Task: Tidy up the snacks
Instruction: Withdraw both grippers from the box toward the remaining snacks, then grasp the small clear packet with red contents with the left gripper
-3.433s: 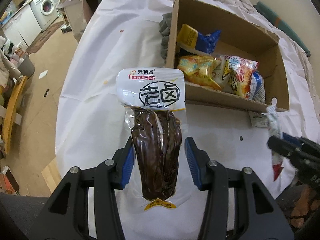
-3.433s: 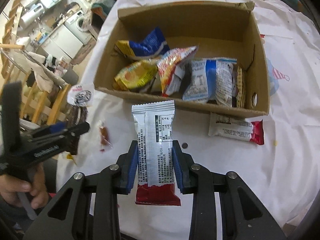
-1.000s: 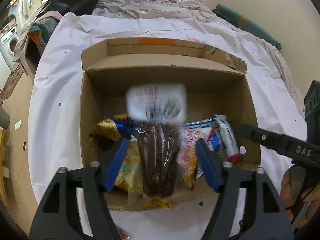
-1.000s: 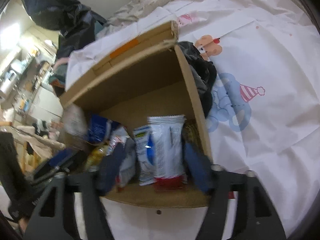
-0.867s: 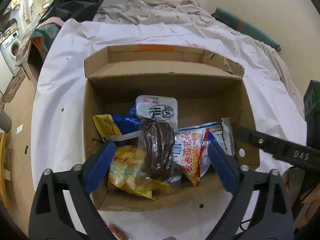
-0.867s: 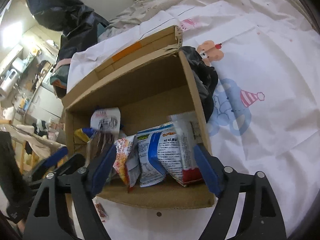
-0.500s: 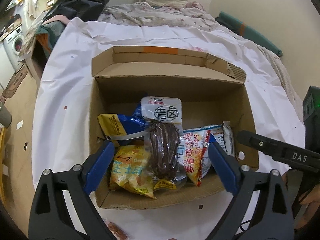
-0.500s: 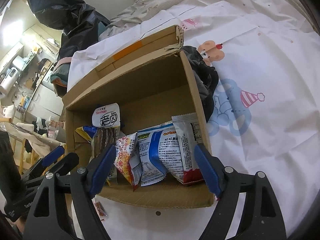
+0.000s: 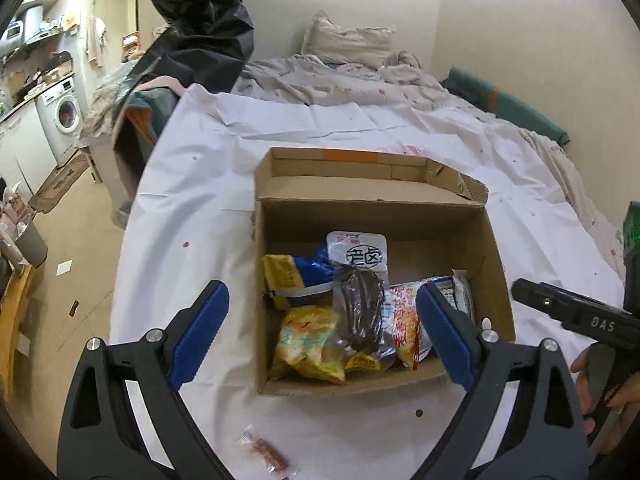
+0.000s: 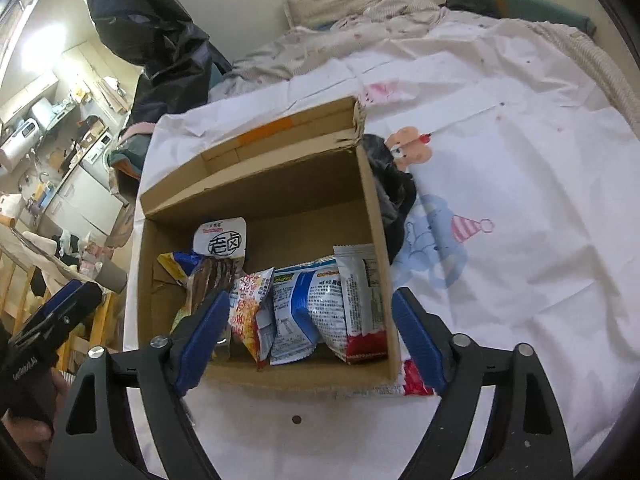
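An open cardboard box [image 9: 376, 200] sits on the white sheet with several snack packs inside. The dark meat pouch [image 9: 360, 308] with its white header lies loose on top of a yellow bag [image 9: 308, 340]. The white-and-red bar [image 10: 360, 292] leans on the box's right wall [image 10: 372, 240], next to a blue-white bag [image 10: 308, 312]. My left gripper [image 9: 320, 320] hovers open above the box's near-left part, holding nothing. My right gripper [image 10: 312, 320] hangs over the near wall, its jaws opening with nothing pressed between them.
A small red sausage snack [image 9: 264, 450] lies on the sheet in front of the box. A red-and-white wrapper [image 10: 412, 380] pokes out by the box's near right corner. Dark cloth [image 10: 388, 184] is bunched against the right wall. The sheet's left edge drops to the floor [image 9: 80, 208].
The left gripper let go of the meat pouch and the right gripper let go of the bar; both now rest in the box. Both grippers spread wider and drew back and up.
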Tool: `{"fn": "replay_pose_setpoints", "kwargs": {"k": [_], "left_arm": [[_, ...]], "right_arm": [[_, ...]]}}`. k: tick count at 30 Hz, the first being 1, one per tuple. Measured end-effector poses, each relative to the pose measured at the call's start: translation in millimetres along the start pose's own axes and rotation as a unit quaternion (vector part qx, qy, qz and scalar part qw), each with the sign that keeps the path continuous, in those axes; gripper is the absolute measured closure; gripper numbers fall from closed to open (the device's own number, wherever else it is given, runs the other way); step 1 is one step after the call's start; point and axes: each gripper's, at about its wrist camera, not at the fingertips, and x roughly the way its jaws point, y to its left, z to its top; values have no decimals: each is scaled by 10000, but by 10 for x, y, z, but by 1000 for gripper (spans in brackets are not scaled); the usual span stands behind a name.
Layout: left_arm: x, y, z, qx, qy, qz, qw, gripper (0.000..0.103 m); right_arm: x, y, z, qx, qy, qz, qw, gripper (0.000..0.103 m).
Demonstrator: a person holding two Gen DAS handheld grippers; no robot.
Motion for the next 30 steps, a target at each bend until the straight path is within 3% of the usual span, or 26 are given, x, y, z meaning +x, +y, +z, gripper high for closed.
{"fn": "replay_pose_setpoints", "kwargs": {"k": [2,5,11,21,24,27,30], "left_arm": [[-67,47,-70,-79,69,-13,9999,10],[-134,98,-171,-286,258,-400,9985,4],[-240,124,-404,-452,410,-252,9978,0],[-89,341,-841,-615,1031,399,9920,0],[-12,524,-941,-934,1196,639,9864,0],[164,725,-1097,-1496,1662,671,9724,2],[405,716,-1289,-1513,2274,673,9596,19]], "right_arm": [[-67,-24,-57,56,2,45,10000,15],[-137,-78,-202,217,81,33,9997,15],[-356,-17,-502,104,-150,-300,9994,15],[-252,-243,-767,509,363,-322,9975,15],[-210,-372,-797,770,503,-349,9951,15],[-200,-495,-794,1089,546,-220,9923,15],[-143,-558,-801,1308,646,-185,9891,15]]}}
